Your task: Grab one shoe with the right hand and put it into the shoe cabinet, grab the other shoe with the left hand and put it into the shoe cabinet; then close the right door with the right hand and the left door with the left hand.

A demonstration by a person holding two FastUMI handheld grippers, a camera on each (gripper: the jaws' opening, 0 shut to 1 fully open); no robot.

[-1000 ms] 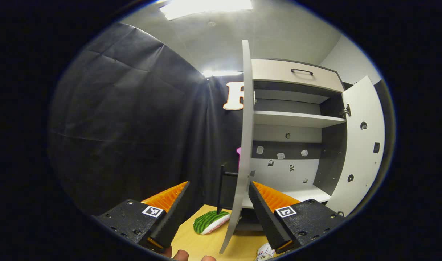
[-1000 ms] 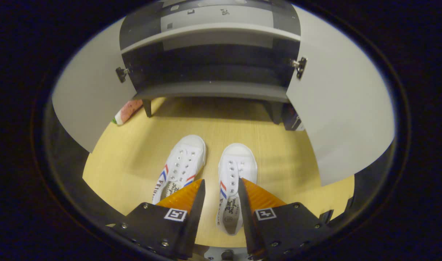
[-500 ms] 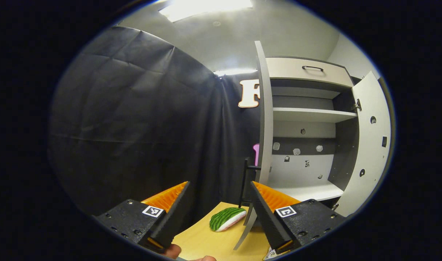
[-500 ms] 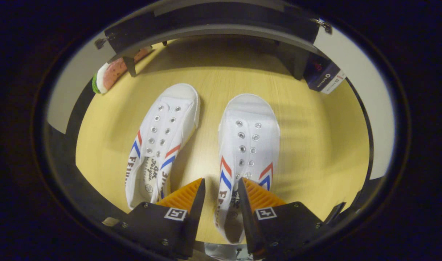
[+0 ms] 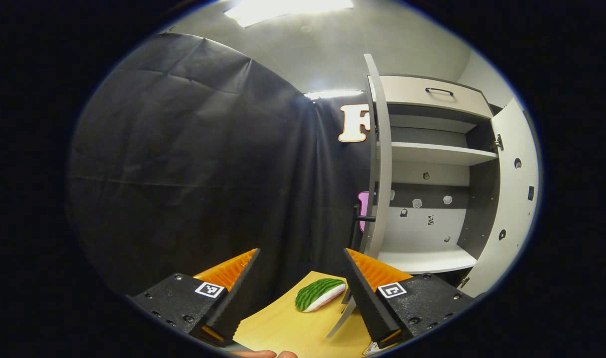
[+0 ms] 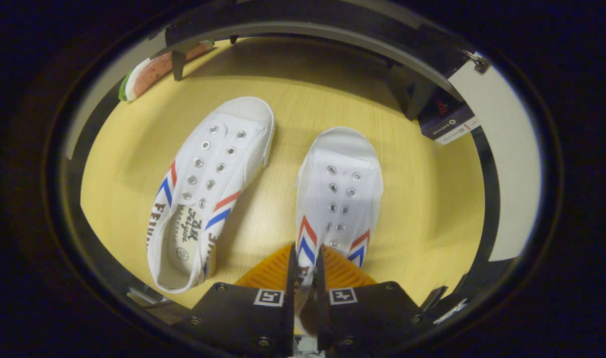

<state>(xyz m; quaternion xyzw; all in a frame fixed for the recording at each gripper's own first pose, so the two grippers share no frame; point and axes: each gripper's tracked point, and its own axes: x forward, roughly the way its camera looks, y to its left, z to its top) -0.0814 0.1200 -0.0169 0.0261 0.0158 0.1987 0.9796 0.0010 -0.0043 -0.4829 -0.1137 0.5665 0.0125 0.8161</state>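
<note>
Two white canvas shoes with red and blue stripes lie side by side on the wooden floor [image 6: 427, 214] in the right gripper view, toes toward the cabinet. My right gripper [image 6: 303, 258] is shut on the left side wall of the right-hand shoe [image 6: 340, 184], near its heel opening. The other shoe [image 6: 213, 169] lies free to the left. In the left gripper view the shoe cabinet [image 5: 432, 154] stands with its left door [image 5: 380, 164] and right door [image 5: 514, 199] swung wide. My left gripper [image 5: 300, 258] hangs open in the air, holding nothing, left of the left door.
A watermelon-slice toy [image 5: 319, 293] lies on the floor by the cabinet's left leg, the same toy [image 6: 149, 77] showing at upper left in the right gripper view. A dark box [image 6: 445, 122] sits under the cabinet's right side. Black cloth walls the left.
My right gripper came down onto the right-hand shoe and its fingers shut on the shoe's side. My left gripper drifted left, staying open.
</note>
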